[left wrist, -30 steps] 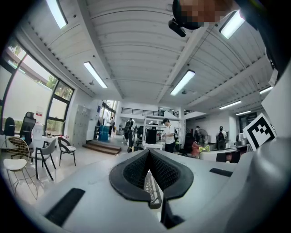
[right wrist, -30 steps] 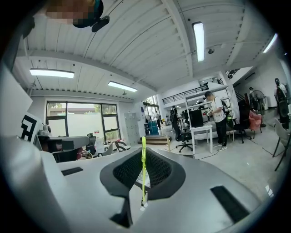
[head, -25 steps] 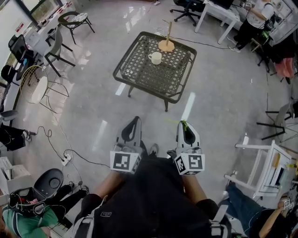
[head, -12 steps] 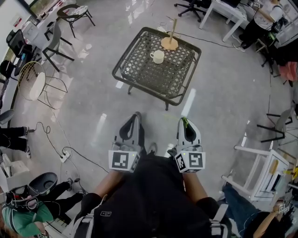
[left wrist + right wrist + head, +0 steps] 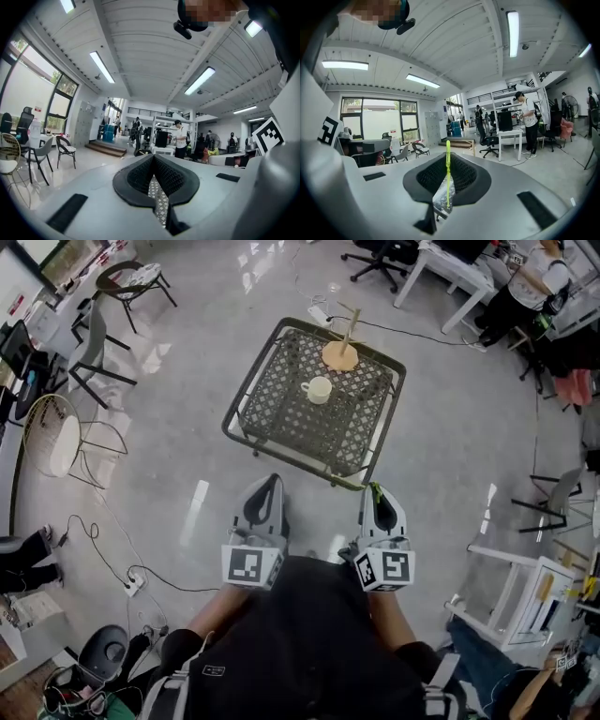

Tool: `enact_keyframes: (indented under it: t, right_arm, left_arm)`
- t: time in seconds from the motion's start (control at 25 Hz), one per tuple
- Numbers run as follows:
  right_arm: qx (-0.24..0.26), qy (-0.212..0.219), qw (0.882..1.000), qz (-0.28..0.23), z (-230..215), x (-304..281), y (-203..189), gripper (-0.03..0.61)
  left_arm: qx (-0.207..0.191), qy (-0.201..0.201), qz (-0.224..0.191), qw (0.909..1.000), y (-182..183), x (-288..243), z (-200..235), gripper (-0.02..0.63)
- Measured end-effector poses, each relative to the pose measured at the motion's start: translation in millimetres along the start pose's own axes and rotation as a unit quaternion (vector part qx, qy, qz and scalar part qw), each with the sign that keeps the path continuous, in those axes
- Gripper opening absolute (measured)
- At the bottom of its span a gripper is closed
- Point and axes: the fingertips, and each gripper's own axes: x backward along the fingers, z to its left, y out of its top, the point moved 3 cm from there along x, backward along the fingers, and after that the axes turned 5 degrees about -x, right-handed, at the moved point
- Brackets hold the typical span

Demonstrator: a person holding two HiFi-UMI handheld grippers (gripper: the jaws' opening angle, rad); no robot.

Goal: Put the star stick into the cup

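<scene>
Right tool (image 5: 447, 158) pinches the green star stick (image 5: 448, 180); left tool (image 5: 153, 161) is pressed together, empty.

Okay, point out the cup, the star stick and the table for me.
cup (image 5: 319, 388): head view, middle of the cup as seen from above.
star stick (image 5: 448, 173): right gripper view, midway along the thin green shaft.
table (image 5: 309, 432): head view, bare mesh top on the near side of the cup.

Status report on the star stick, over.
Left gripper shut, empty. Right gripper shut on star stick. Cup on table ahead, floor between.
</scene>
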Motion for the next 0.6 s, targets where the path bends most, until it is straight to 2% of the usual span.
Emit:
enact_keyframes:
  t: [0.24,0.6]
  right_arm:
    - [-0.001,-0.025,1.0,0.002,3.7,-70.2,9.4,0.021]
    - [0.004,-0.057,0.998,-0.002,17.4,-147.5,12.0,0.021]
  left_arm:
    - [0.004,-0.03,0.003,0.9995,3.0,-52.9,48.2,0.015]
    - [0.002,-0.066,0.002,0.9978,1.7,-94.7,108.9,0.015]
